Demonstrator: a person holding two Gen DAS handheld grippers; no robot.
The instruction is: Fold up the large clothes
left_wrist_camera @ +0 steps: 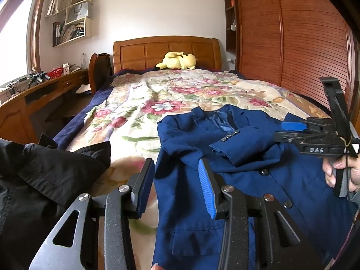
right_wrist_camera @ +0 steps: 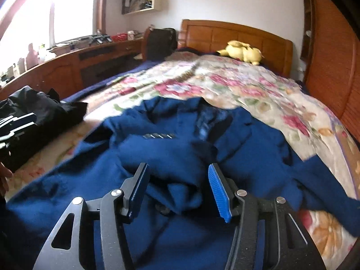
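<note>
So far you have only the first fold in: the blue jacket [left_wrist_camera: 247, 175] lies face up on the floral bedspread [left_wrist_camera: 144, 103], one sleeve [left_wrist_camera: 227, 144] laid across its chest, while the other sleeve [right_wrist_camera: 324, 184] trails off toward the bed's edge. Your left gripper [left_wrist_camera: 176, 186] hangs wide open over the jacket's near side, holding nothing. Your right gripper [right_wrist_camera: 177, 191] is likewise wide and empty above the bunched cloth at the middle. The second sleeve and the body folds look still to do. A black garment [left_wrist_camera: 45, 168] waits beside it, apparently unfolded.
</note>
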